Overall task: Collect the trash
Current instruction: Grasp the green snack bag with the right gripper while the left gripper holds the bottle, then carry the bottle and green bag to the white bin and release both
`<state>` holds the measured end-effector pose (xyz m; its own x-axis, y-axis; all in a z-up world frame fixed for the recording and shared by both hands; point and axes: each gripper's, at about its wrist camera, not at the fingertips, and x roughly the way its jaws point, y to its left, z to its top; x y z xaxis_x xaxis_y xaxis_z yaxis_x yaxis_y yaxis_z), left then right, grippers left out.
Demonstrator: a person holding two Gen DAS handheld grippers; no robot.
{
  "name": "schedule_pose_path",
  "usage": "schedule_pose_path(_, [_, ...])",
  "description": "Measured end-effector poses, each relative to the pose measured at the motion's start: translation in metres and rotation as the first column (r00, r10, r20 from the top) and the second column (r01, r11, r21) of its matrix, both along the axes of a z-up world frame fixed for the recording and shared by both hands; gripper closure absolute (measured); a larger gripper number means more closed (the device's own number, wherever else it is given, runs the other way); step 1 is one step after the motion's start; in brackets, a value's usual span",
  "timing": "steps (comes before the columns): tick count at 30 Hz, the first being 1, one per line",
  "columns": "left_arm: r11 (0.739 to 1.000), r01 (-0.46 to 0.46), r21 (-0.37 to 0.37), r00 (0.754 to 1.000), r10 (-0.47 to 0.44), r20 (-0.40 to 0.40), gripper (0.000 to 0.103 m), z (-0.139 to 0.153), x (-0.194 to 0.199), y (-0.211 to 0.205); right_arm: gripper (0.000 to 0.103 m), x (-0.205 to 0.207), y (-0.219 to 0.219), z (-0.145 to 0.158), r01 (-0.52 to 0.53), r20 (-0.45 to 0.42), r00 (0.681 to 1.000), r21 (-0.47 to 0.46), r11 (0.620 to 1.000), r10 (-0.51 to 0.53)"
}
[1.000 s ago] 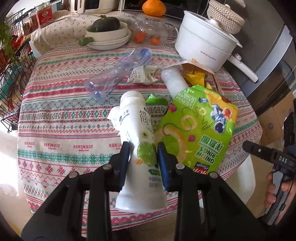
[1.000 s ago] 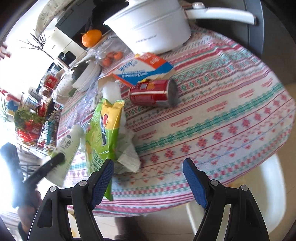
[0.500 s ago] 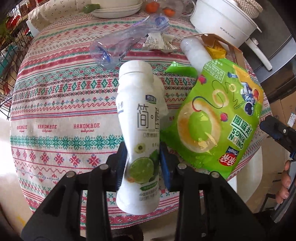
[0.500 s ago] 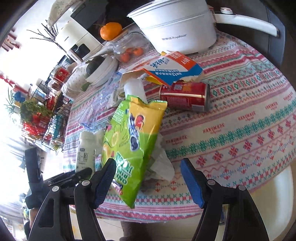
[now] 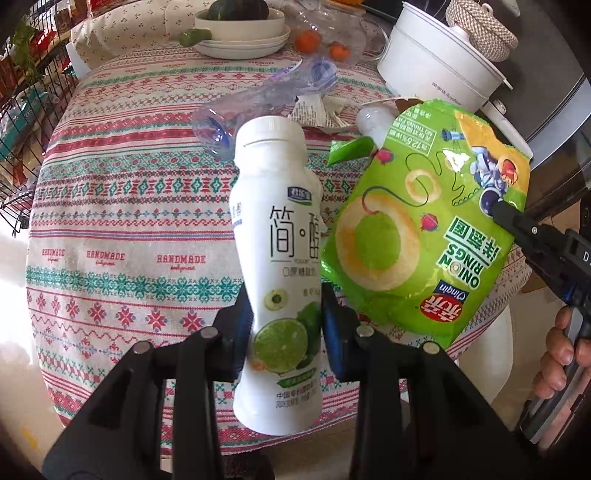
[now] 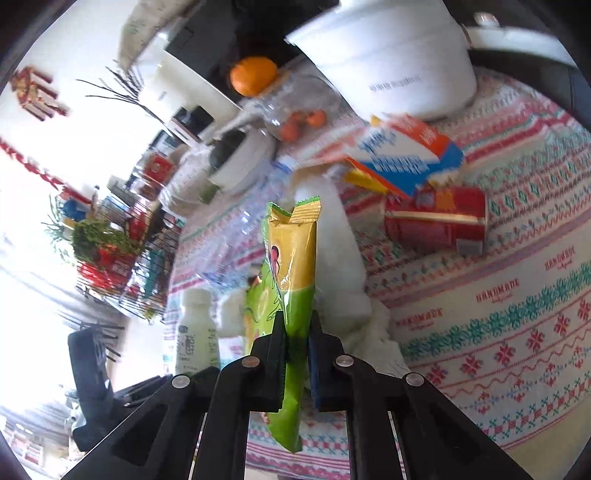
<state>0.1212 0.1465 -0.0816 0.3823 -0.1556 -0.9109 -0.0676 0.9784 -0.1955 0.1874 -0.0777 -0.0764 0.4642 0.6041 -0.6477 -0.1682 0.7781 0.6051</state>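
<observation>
My left gripper (image 5: 286,321) is shut on a white lime yogurt bottle (image 5: 280,236) and holds it upright above the table's near edge; the bottle also shows in the right wrist view (image 6: 194,332). My right gripper (image 6: 297,343) is shut on the edge of a green onion rings bag (image 6: 293,280), lifted off the table; the bag hangs right of the bottle in the left wrist view (image 5: 424,221). More trash lies on the patterned tablecloth (image 5: 122,192): a crushed clear plastic bottle (image 5: 266,96), a torn wrapper (image 5: 314,110), a red can (image 6: 436,218), a blue-and-orange carton (image 6: 406,155).
A white electric pot (image 5: 439,62) stands at the back right. Stacked white bowls with a dark squash (image 5: 240,29) and a glass bowl of small oranges (image 5: 321,40) stand at the back. A wire rack (image 5: 18,110) is left of the table. White crumpled tissue (image 6: 343,266) lies behind the bag.
My right gripper has closed on the onion rings bag and lifted it. My left gripper has raised the yogurt bottle further off the table.
</observation>
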Motion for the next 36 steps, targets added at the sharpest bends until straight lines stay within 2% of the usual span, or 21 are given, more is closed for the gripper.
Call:
schedule_pose_path(8, [0.999,0.031,-0.031,0.994,-0.028,0.107,0.066,0.034,-0.016,-0.007,0.093,-0.033,-0.029,0.053,0.008,0.134,0.991,0.030,1.000,-0.012])
schedule_pose_path(14, [0.988,0.139,-0.070,0.976,-0.125,0.180,0.066,0.056,-0.028,-0.048,0.093,-0.076,-0.089,0.094,0.072,0.253,0.966,-0.034,0.997,-0.061])
schedule_pose_path(17, [0.972,0.221,-0.080,0.958,-0.201,0.204,0.066,0.064,-0.035,-0.076,0.093,-0.092,-0.121,0.101,0.124,0.262,0.960,-0.088,0.988,-0.097])
schedule_pose_path(18, [0.964,0.254,-0.082,0.950,-0.232,0.209,0.066,0.066,-0.039,-0.088,0.093,-0.100,-0.133,0.102,0.156,0.252,0.960,-0.133,0.979,-0.119])
schedule_pose_path(26, [0.877,0.475,-0.069,0.870,-0.456,0.187,0.066,0.059,-0.070,-0.181,0.093,-0.137,-0.205,0.075,0.255,0.168,0.963,-0.304,0.918,-0.212])
schedule_pose_path(36, [0.771,0.632,-0.082,0.775,-0.629,0.061,0.066,0.011,-0.084,-0.270,0.093,-0.169,-0.226,0.014,0.169,0.026,0.984,-0.460,0.872,-0.177])
